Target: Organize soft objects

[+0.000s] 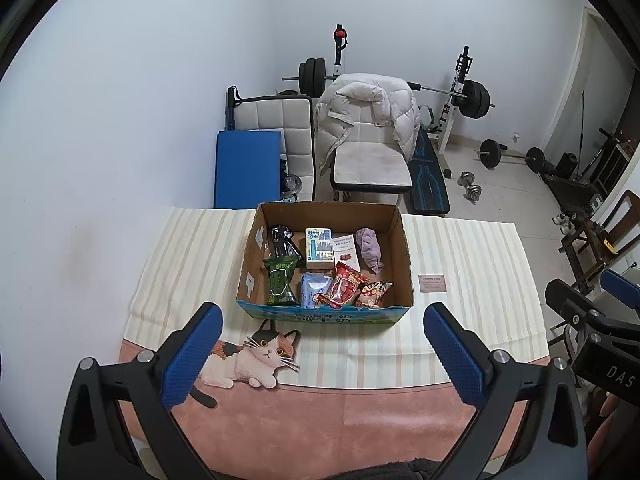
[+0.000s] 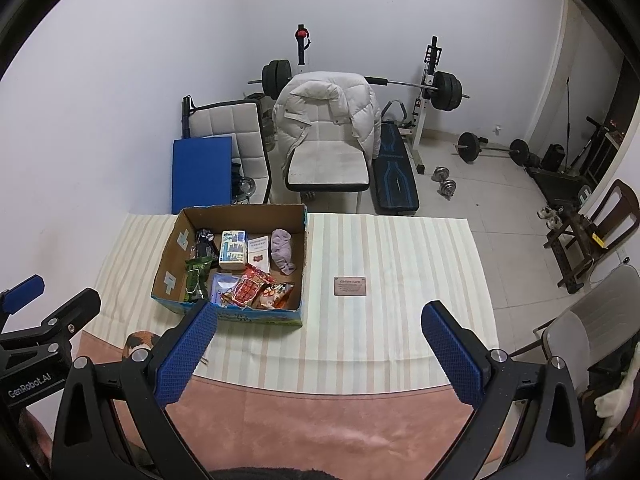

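Note:
An open cardboard box (image 1: 404,248) stands on the striped cloth; it also shows in the right wrist view (image 2: 305,256). Inside lie a green snack bag (image 1: 280,280), a black packet (image 1: 283,238), a tissue pack (image 1: 319,249), a white card pack (image 1: 346,250), a lilac cloth (image 1: 370,249), a pale blue pack (image 1: 314,290), a red snack bag (image 1: 345,288) and an orange snack bag (image 1: 374,294). My left gripper (image 1: 322,322) is open and empty, held above the table in front of the box. My right gripper (image 2: 320,320) is open and empty, to the box's right front.
A small brown card (image 2: 350,286) lies on the cloth right of the box. A cat picture (image 1: 256,354) is printed on the mat. Behind the table stand a chair with a white jacket (image 1: 366,116), a blue pad (image 1: 247,168) and a barbell rack (image 1: 472,98).

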The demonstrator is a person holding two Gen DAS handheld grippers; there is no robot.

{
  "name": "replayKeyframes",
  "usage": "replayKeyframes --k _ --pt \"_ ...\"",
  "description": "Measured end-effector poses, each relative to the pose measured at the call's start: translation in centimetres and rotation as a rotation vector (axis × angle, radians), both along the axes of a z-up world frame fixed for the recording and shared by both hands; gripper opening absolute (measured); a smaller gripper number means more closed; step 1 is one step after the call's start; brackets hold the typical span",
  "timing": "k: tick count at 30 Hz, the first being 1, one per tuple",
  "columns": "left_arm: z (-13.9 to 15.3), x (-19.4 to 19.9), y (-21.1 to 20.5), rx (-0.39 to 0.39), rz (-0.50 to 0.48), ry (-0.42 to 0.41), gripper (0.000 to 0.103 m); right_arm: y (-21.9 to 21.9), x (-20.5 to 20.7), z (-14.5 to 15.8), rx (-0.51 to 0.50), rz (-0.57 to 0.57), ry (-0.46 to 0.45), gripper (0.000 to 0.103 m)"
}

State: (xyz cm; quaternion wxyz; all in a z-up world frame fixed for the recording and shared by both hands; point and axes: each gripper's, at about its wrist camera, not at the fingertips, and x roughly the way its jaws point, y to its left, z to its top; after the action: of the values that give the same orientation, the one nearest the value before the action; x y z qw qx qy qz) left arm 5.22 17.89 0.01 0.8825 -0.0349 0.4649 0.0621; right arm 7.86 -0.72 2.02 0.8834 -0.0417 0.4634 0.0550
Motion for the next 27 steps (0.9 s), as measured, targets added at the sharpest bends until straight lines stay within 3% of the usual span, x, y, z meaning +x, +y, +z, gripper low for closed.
replayKeyframes --k 27 --pt "0.1 0.6 -0.1 0.017 -0.017 -0.028 0.103 -1.1 -0.4 0.0 0.004 -0.022 -0.006 0.103"
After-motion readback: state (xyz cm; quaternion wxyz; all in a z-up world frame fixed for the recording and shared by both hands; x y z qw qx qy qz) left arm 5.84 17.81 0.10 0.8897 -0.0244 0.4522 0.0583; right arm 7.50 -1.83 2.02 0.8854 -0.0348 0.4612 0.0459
